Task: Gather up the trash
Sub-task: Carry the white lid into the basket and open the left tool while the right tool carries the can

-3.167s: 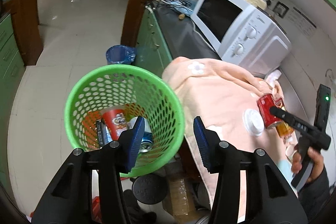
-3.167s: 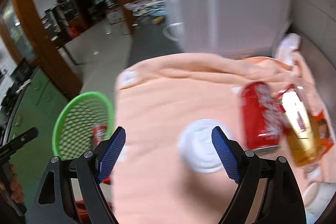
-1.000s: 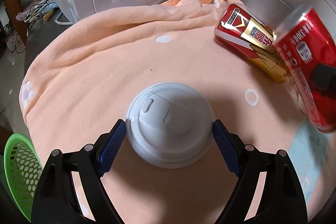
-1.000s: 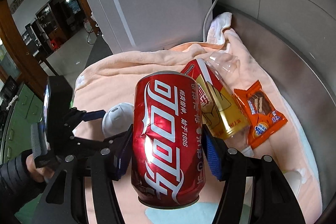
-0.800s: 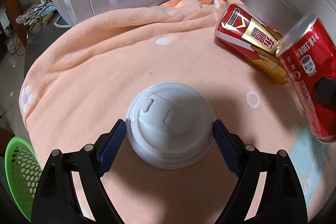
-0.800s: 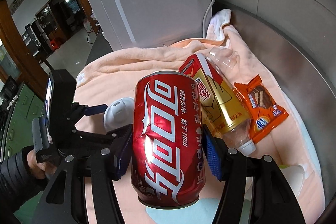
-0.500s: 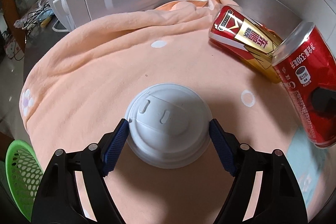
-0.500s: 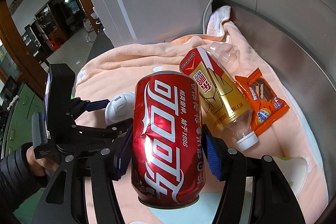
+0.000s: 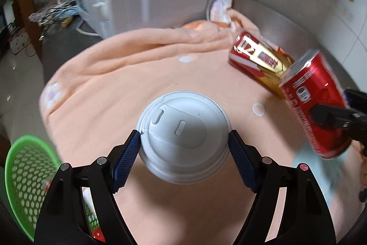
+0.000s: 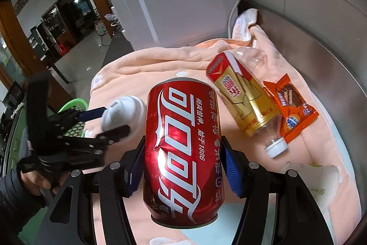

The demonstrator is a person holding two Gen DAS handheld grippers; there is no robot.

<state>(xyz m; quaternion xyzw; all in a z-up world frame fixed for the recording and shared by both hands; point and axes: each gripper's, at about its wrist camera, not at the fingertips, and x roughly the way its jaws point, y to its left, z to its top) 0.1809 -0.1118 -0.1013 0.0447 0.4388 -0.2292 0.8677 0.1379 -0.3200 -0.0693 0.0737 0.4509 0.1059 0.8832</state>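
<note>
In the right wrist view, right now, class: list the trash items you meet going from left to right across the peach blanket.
white cup lid → red cola can → gold-labelled plastic bottle → orange snack wrapper

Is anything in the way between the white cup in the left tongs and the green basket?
Nothing I can see. The white cup sits gripped in the left tongs, and the green basket is off to the lower left, past the edge of the peach blanket.
</note>
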